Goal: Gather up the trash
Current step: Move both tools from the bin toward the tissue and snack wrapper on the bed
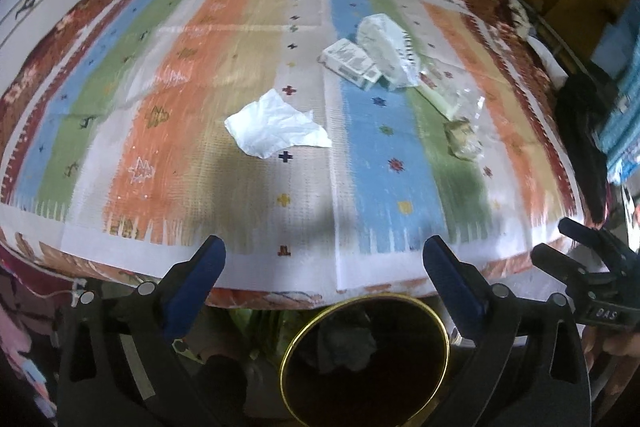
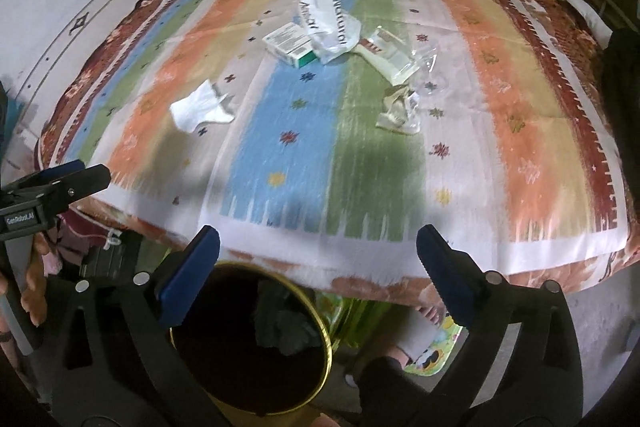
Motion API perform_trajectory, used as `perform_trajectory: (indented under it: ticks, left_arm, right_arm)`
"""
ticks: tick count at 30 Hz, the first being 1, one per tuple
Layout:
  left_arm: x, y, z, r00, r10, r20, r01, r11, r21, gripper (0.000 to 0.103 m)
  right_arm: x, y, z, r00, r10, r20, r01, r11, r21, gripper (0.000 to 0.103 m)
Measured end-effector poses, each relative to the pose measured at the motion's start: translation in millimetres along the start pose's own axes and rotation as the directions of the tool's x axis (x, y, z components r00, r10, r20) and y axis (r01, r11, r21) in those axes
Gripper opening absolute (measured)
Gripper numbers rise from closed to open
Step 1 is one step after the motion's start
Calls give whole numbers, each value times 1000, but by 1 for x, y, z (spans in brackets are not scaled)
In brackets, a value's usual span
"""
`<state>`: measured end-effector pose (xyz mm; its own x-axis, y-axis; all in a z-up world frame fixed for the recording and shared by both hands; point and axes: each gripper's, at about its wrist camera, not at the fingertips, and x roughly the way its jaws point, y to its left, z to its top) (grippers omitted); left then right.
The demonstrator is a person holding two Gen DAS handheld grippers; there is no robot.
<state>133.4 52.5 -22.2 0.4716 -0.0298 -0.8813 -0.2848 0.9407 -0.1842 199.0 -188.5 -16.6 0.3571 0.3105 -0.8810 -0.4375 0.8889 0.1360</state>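
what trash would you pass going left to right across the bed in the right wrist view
white tissue → small box → white printed bag → crumpled wrapper → clear plastic. All lie on the striped cloth; both grippers are open and empty.

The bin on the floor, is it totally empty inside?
No, the bin already has a dark crumpled piece lying inside it, seen near the gold rim in the right wrist view.
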Motion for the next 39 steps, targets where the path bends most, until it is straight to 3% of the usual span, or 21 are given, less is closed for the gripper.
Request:
perform_trajectory:
  ticks: [12,33,39]
  left_arm:
    - [25,3,44,994,106,6,-107,994,15,97]
    - [93,14,94,985,160,-67,-159,987,16,97]
    - [119,22,101,972,206,-115,-205,979,23,97]
  right_arm:
    - [27,-23,36,998,-62,-22,62,998,32,94]
    - [91,-60,87,990,-118,-79,124,989,74,93]
    - [113,-66,97,984,-139,-115,146,988,55,90]
